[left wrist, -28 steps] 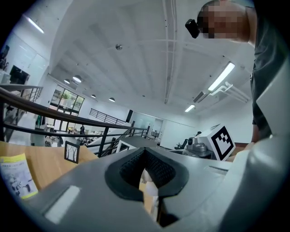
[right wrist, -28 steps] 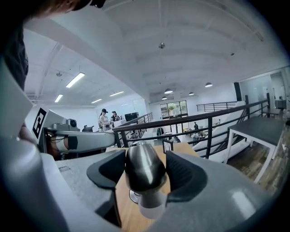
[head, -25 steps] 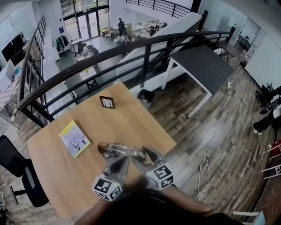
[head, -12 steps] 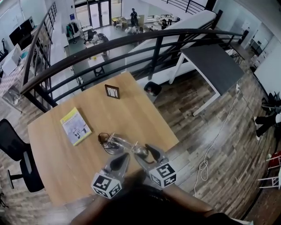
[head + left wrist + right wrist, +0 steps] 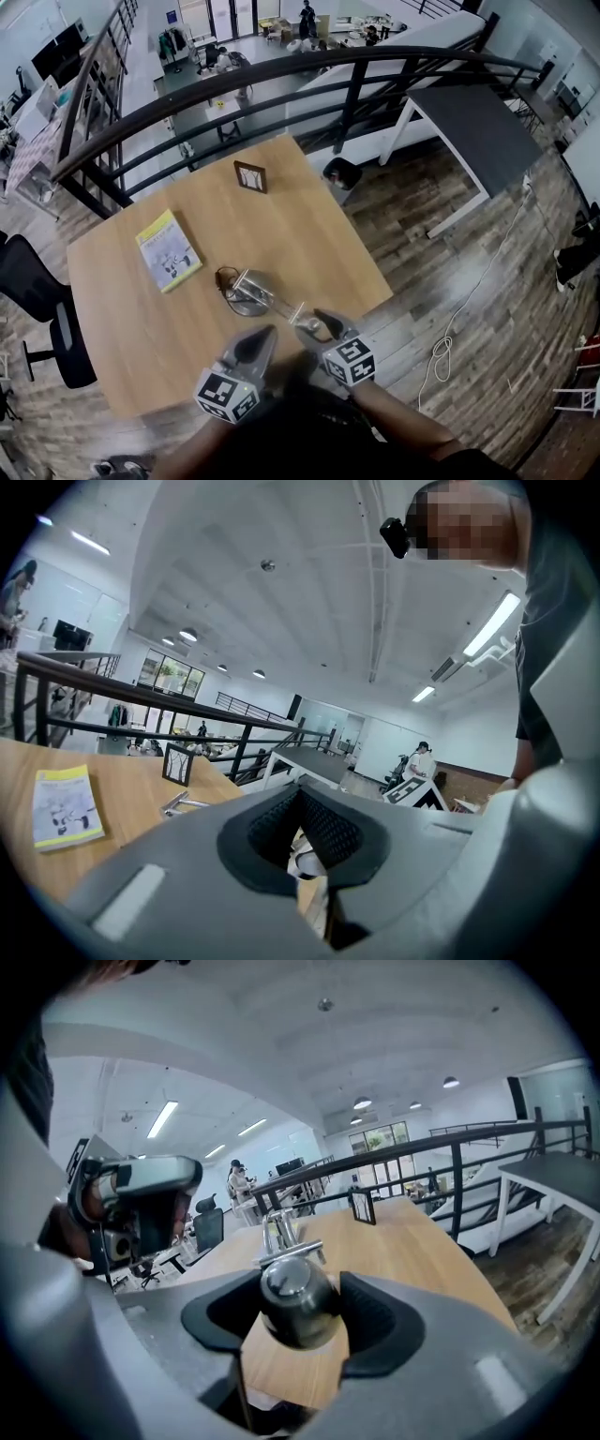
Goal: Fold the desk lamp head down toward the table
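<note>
Two grippers, head view: left gripper (image 5: 263, 332) and right gripper (image 5: 315, 320) hang side by side over the table's (image 5: 122, 328) near edge, with the lamp base (image 5: 246, 292) just ahead of them.
Left gripper view: jaws pressed together, nothing between them; the lamp arm (image 5: 180, 803) is ahead to its left.
Right gripper view: jaws clamped on the lamp head (image 5: 298, 1305).
Handling: probably rigid metal with a smooth, slippery dome and a stiff hinge. Grip across the head's widest part.

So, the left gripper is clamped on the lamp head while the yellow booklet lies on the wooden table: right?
No: the right gripper is clamped on the lamp head, as the right gripper view shows. The yellow booklet does lie on the wooden table.
</note>
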Motion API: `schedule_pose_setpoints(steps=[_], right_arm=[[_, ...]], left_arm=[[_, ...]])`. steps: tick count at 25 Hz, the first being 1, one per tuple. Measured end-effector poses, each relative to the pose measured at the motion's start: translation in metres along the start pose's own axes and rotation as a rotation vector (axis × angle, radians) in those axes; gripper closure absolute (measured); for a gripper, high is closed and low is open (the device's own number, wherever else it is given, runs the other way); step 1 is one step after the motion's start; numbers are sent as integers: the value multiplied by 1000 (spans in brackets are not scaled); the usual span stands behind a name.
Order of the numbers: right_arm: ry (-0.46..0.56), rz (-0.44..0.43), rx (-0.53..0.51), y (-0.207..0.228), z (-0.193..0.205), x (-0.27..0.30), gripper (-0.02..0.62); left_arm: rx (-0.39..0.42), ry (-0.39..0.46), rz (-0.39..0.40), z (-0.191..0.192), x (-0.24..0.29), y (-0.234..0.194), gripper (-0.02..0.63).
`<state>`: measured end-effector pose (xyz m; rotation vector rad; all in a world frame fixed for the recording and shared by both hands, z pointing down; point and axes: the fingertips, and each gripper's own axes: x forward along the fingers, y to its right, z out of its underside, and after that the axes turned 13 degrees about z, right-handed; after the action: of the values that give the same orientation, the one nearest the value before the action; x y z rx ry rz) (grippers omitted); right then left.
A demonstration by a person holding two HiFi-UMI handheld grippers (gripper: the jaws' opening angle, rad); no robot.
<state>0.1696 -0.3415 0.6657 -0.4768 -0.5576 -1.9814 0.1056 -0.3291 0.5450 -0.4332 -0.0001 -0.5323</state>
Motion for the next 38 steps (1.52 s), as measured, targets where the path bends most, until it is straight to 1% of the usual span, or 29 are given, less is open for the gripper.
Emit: schedule_pose_setpoints(steps=[8, 15, 21, 27, 33, 38], right_arm=[[-87, -66, -82, 0, 51, 50, 347], [-145, -108, -140, -4, 75, 84, 347], [-172, -134, -167, -12, 81, 103, 347], [-168, -138, -169, -15, 81, 116, 347], [-183, -131, -162, -17, 81, 114, 347], [-151, -132, -178, -14, 83, 117, 342]], left_arm=[[-4, -14, -78, 7, -14, -9, 607], [-15, -8, -148, 7, -29, -16, 607], [-23, -6, -174, 9, -35, -20, 607], [-26, -11, -172, 9, -33, -23, 606], [-26, -15, -157, 10, -32, -21, 607], [-24, -15, -146, 9, -36, -22, 607]])
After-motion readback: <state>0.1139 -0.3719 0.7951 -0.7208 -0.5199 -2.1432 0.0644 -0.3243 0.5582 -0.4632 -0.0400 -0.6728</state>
